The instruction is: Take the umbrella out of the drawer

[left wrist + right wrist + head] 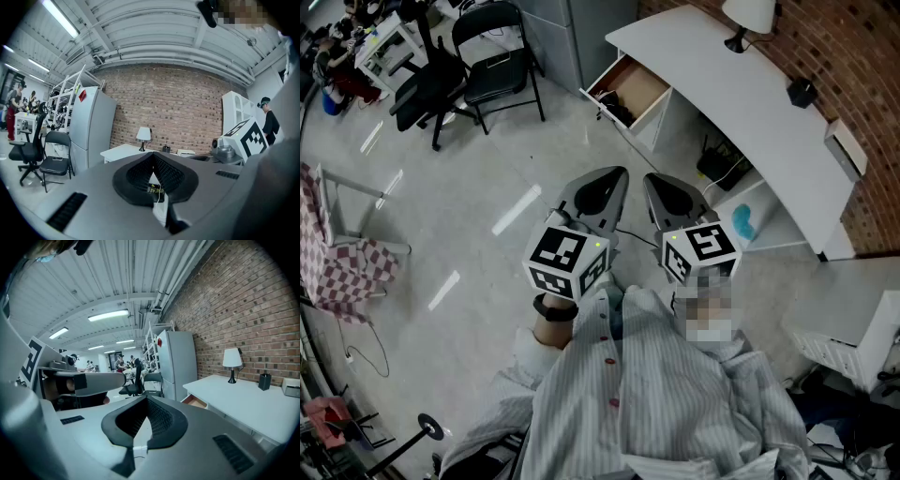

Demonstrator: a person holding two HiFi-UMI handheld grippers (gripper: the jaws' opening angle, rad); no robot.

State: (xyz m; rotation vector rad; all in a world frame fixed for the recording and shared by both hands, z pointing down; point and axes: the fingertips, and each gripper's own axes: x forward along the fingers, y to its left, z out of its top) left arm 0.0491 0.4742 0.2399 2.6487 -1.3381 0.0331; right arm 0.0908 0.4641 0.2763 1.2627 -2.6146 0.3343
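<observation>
The wooden drawer [639, 86] stands pulled open at the left end of the white desk [741, 98]. A dark object [616, 106], likely the umbrella, lies at the drawer's front corner. Both grippers hang side by side in front of my chest, well short of the drawer and pointing towards it. My left gripper [614, 176] is shut with nothing between its pads [164, 174]. My right gripper [654, 180] is also shut and empty [146, 399]. In the right gripper view the drawer [197, 401] shows beside the desk [243, 401]; its contents are hidden there.
A lamp [748, 19] and a small black box [801, 92] stand on the desk. Open shelves under it hold cables and a blue item [742, 222]. A folding chair [497, 56] and office chair [427, 89] stand left of the drawer. A checkered cloth [337, 267] hangs far left.
</observation>
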